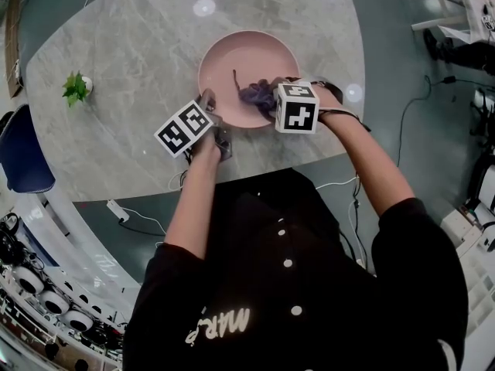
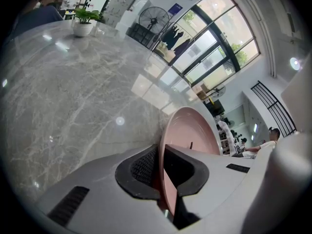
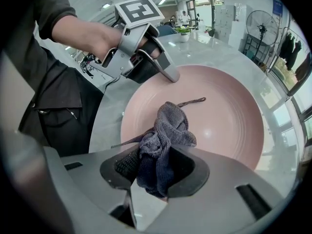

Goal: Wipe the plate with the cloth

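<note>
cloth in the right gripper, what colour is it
Dull purple-grey. The cloth shows best in the right gripper view, against the pink plate.

It is looking like an open-plan office lab: tall windows (image 2: 219,38) and a pedestal fan (image 2: 152,19) are standing at one o'clock beyond the marble worktop (image 2: 73,96), and cables (image 1: 404,118) are trailing over the floor (image 1: 387,22).

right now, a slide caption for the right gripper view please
Right gripper clamps a bunched purple-grey cloth over the pink plate while the left gripper pinches the plate's rim
</note>
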{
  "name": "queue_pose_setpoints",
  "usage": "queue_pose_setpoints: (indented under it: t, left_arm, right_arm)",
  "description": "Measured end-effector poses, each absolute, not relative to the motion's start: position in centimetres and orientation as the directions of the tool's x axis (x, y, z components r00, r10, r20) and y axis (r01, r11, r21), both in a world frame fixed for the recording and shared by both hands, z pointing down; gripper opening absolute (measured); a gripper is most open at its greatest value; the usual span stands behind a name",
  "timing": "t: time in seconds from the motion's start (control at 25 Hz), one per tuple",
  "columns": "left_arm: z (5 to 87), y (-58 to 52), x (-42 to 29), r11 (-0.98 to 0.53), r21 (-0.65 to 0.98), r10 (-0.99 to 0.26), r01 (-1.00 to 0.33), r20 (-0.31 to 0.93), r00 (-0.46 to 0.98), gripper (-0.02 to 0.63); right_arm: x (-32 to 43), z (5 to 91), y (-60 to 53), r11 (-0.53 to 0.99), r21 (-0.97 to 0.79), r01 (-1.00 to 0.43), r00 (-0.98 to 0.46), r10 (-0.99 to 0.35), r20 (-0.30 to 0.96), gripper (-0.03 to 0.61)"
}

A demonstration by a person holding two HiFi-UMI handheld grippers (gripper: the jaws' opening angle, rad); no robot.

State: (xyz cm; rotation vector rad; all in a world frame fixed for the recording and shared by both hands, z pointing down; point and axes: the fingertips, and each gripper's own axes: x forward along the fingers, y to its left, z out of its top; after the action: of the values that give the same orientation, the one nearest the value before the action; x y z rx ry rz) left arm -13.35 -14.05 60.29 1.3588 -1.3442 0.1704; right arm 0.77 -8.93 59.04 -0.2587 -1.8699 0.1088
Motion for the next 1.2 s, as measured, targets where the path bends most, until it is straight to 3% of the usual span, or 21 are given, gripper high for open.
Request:
queue_pose_setpoints:
  t: [0.64, 0.8, 1.2]
  left_arm:
    - [60.0, -14.2, -13.2, 0.274, 0.549, -0.563, -0.790, 0.757, 0.331, 0.040]
    - [58.7, -14.6, -12.9, 0.212, 0.582, -0.586, -0.785, 0.718, 0.374, 0.155]
    - [55.0, -14.1, -13.9, 0.138, 0.485, -0.634, -0.863, 0.713, 0.299, 0.152]
  right_arm:
    - [2.1, 59.3, -10.8, 0.995, -0.090, 0.033, -0.213, 0.095, 0.972, 0.141]
    - [1.6, 58.4, -11.1, 0.996, -0.088, -0.027, -0.242, 0.079, 0.967, 0.142]
    - [0.9, 54.7, -11.7, 0.986, -0.061, -0.155, -0.368, 0.000, 0.930, 0.143]
